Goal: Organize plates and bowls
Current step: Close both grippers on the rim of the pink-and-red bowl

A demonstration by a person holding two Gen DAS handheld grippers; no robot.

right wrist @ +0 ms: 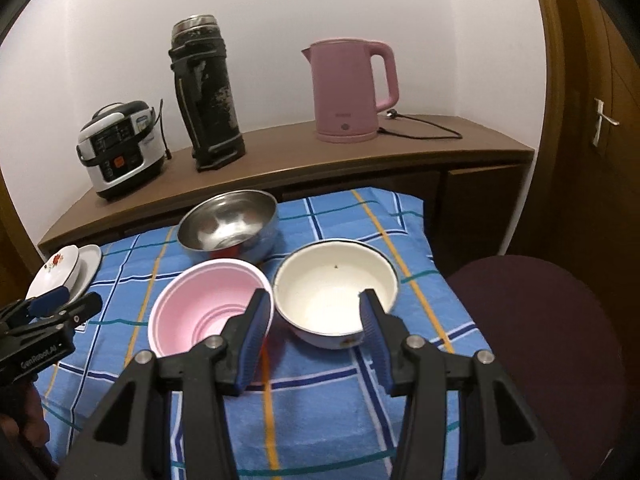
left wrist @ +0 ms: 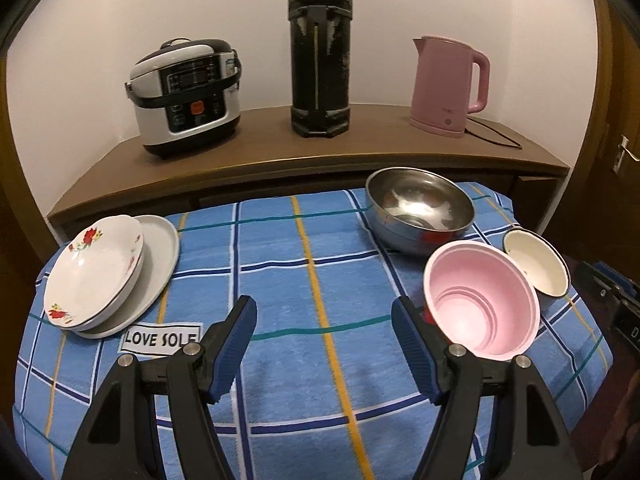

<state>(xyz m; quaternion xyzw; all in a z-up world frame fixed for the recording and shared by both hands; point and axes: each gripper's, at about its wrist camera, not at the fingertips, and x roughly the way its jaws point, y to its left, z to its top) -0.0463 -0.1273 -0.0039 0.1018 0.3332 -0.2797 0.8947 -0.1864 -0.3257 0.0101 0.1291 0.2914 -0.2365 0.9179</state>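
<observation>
Both the left gripper point(left wrist: 324, 340) and the right gripper point(right wrist: 316, 332) hang open and empty above the blue cloth point(left wrist: 304, 280), the pink bowl point(left wrist: 480, 304) at two o'clock from the left one.

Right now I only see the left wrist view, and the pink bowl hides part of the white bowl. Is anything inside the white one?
Observer: Almost nothing. The white bowl holds only a small dark speck toward the back.
Operator: Where is the right gripper?
Observer: The right gripper points at that bowl, jaws open, nothing between them.
Operator: What is to the right of the cloth?
Observer: A dark red chair stands close beside the cloth's right edge.
</observation>
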